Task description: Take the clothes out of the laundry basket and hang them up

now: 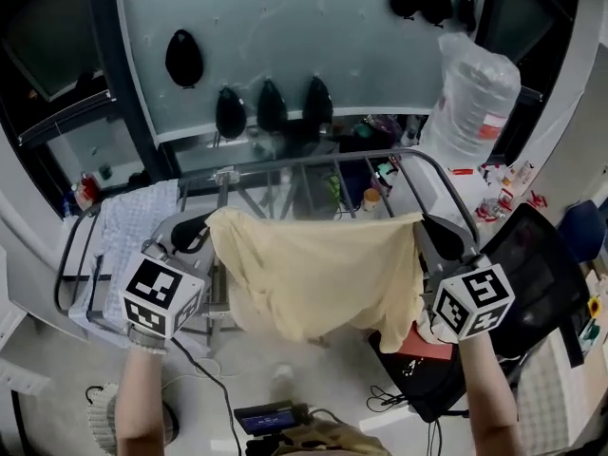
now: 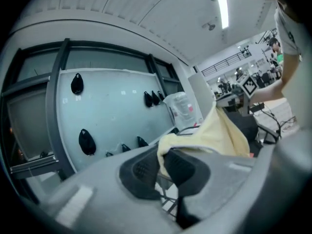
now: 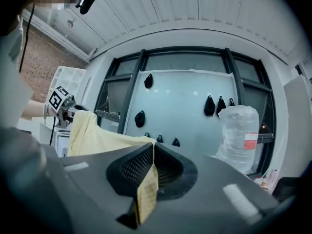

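Note:
A pale yellow garment (image 1: pixel 318 274) hangs spread between my two grippers, in front of the metal drying rack (image 1: pixel 285 174). My left gripper (image 1: pixel 211 224) is shut on the garment's left top corner; in the left gripper view the yellow cloth (image 2: pixel 214 133) is pinched between the dark pads (image 2: pixel 181 167). My right gripper (image 1: pixel 425 224) is shut on the right top corner, and in the right gripper view a strip of the cloth (image 3: pixel 146 191) runs out between the closed pads (image 3: pixel 134 168). The laundry basket is not in view.
A light checked cloth (image 1: pixel 128 226) hangs over the rack's left end. A large clear water bottle (image 1: pixel 472 98) stands behind the rack at the right. A black chair (image 1: pixel 518 283) is at the right. Dark hooks (image 1: pixel 271 104) dot the glass panel behind. Cables (image 1: pixel 218 388) lie on the floor.

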The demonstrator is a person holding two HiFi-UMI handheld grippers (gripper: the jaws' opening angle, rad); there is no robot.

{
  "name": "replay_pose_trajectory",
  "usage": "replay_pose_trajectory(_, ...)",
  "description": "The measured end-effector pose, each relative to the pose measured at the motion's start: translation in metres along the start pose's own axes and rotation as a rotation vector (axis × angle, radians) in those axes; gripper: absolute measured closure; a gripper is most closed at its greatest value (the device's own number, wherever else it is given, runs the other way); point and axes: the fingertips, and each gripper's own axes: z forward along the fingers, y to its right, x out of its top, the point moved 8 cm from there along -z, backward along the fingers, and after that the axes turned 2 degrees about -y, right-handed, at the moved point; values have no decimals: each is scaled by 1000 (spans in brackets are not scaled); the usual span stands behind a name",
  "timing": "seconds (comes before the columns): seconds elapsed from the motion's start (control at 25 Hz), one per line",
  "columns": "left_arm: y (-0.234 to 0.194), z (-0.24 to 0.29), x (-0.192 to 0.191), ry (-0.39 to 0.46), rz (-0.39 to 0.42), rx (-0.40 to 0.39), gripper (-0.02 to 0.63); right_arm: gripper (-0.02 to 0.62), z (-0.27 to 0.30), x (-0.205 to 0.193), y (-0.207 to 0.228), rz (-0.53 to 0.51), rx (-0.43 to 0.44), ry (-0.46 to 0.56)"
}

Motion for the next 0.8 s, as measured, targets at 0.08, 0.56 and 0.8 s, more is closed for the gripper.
replay_pose_trajectory(0.08, -18, 28, -4, -12, 10, -9, 597, 584, 25, -3, 9, -9, -18, -30)
replay_pose_trajectory(0.56, -128, 183, -58, -100, -99, -97, 597, 584, 204, -38, 62, 62, -81, -207)
replay_pose_trajectory(0.8, -195, 237, -75, -92, -207, -56, 598, 584, 294, -31, 84, 8, -86, -243)
